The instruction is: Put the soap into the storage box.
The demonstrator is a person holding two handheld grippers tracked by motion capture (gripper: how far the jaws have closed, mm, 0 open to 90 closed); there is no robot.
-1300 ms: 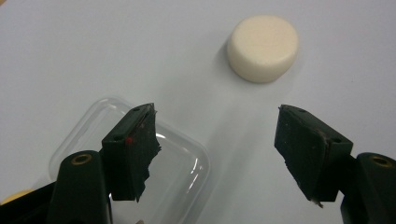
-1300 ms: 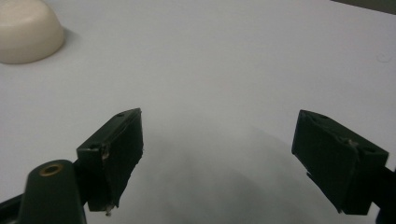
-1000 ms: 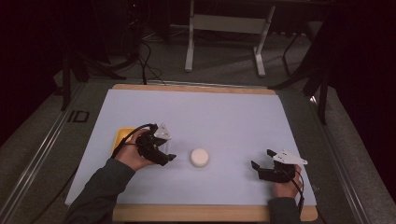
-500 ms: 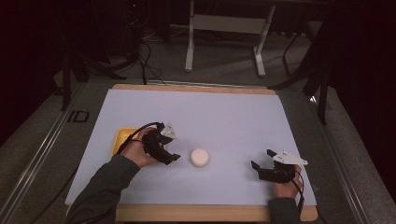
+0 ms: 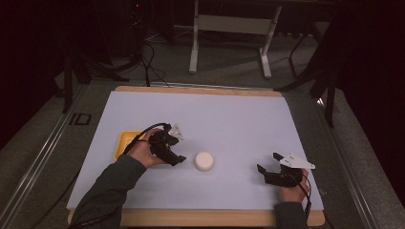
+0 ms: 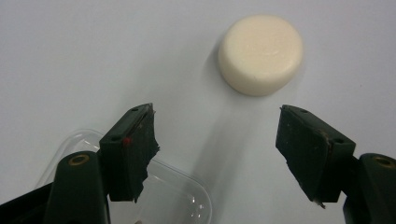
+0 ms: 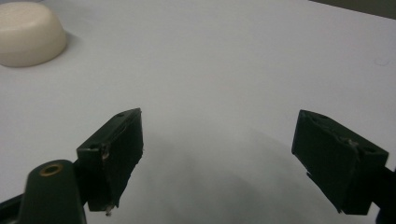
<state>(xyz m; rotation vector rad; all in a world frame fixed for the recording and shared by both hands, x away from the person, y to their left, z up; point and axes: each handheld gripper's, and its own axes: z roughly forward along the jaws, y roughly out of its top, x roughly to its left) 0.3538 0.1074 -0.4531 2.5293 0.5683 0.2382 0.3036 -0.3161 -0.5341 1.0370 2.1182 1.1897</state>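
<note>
Lying on the pale worktop between both hands, the cream puck sits just ahead of the left tongs, released and just opening, while the right tongs gape empty.

yellow tray half hidden behind left hand in high view. clear lid cut off by bottom edge in left gripper view, partly behind jaw. white puck clipped at top-left corner in right gripper view.
</note>
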